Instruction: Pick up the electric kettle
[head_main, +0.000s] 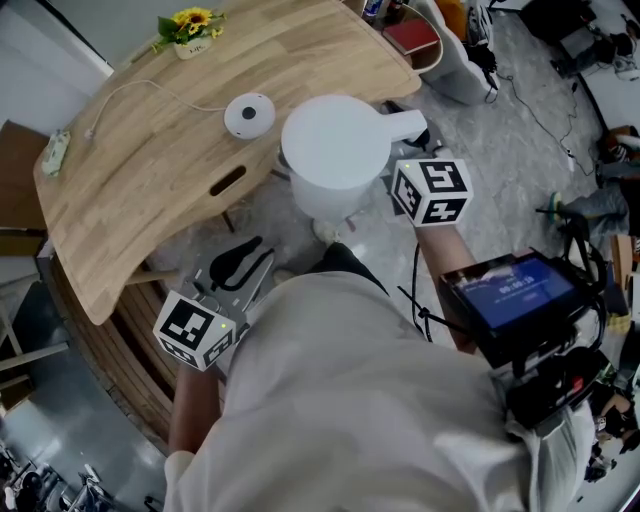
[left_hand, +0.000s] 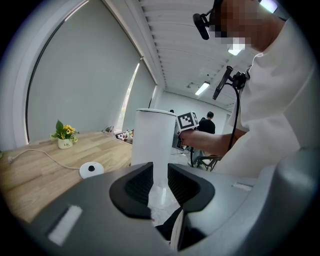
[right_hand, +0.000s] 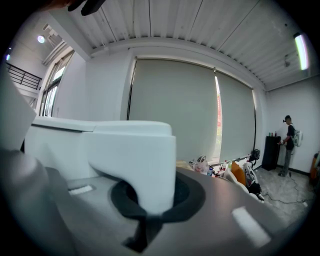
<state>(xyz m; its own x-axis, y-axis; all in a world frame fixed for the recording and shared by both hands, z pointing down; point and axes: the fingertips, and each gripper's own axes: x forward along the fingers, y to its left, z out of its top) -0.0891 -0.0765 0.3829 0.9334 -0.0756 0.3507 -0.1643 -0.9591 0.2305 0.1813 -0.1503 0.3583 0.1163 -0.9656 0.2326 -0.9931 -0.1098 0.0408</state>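
The white electric kettle hangs in the air off the front edge of the wooden table, away from its round base. My right gripper is shut on the kettle's handle; in the right gripper view the white handle fills the space between the jaws. My left gripper is lower and to the left, below the table edge, its jaws a narrow gap apart and holding nothing. In the left gripper view the kettle stands well beyond the left gripper.
On the table lie the base's white cord and a power strip, with a pot of yellow flowers at the far edge. Chairs and cables sit on the floor to the right. A person stands far off.
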